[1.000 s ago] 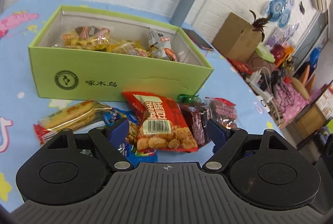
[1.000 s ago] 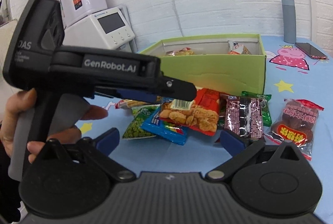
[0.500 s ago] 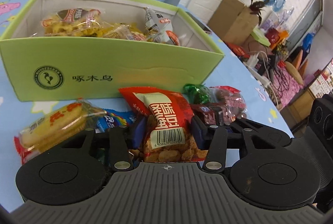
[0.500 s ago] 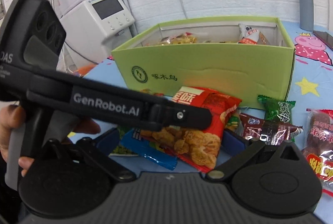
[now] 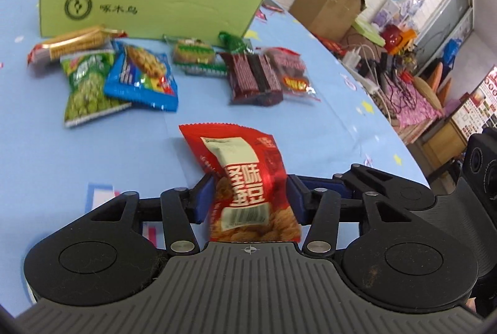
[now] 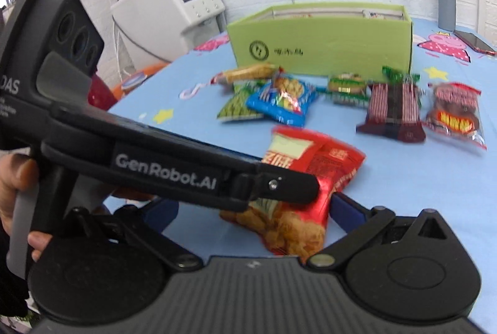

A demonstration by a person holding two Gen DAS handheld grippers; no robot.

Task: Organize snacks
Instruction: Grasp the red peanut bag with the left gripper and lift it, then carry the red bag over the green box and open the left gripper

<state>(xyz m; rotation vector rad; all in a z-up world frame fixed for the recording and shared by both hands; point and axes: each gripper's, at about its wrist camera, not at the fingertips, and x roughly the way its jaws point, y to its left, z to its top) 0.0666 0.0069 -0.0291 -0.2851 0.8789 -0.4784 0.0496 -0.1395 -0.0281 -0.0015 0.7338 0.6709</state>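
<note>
Blue fingers [image 5: 203,199] opening around red snack packet [image 5: 248,182]

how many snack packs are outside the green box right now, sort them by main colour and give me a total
Red: 2, the red pack held by the left gripper and the red-edged clear pack
Green: 3
Blue: 1
Dark maroon: 1
Yellow biscuit pack: 1
Total: 8

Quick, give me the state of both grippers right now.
Left gripper: closed on the red snack packet, jaws easing open.
Right gripper: open, holding nothing; the packet lies between its fingers, pads not pressing.
</note>
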